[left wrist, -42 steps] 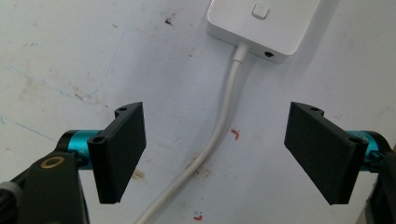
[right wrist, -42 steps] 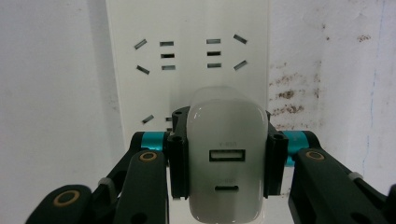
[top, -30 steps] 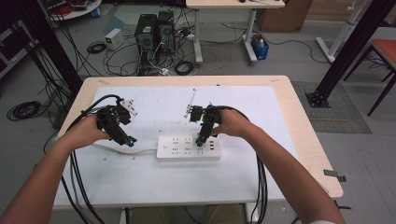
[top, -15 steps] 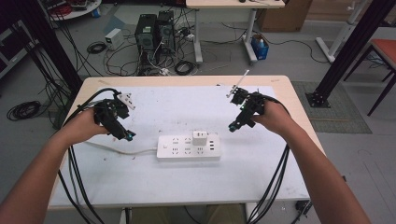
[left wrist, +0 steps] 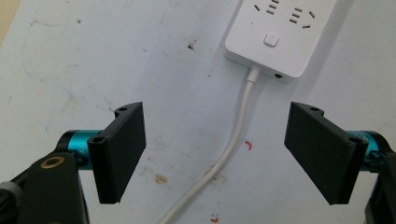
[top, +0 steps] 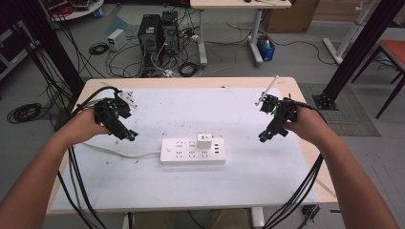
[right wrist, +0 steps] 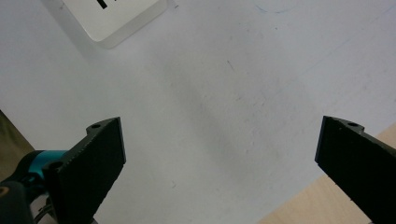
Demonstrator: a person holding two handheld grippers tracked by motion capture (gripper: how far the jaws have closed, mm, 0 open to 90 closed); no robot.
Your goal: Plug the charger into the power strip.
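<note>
A white power strip (top: 192, 150) lies in the middle of the white mat, with a white plug adapter (top: 204, 141) seated in its top row. Its white cord (top: 129, 154) runs off to the left. My left gripper (top: 130, 136) hovers left of the strip, open, with the cord (left wrist: 233, 140) on the mat between its jaws and the strip's switch end (left wrist: 275, 35) ahead. My right gripper (top: 265, 135) is held to the right of the strip, open and holding nothing; its jaws have just been opening. A corner of the strip (right wrist: 114, 18) sits at the top of the right gripper view.
The white mat (top: 267, 176) covers most of the wooden table (top: 305, 152), whose bare edge lies just right of my right hand. Black cables trail from both grippers over the near edge. Computer towers (top: 157, 33) and loose cables stand on the floor behind.
My right gripper left the plug adapter on the strip, moved away to the right and slightly up, and its jaws opened wide. The left gripper stayed where it was.
</note>
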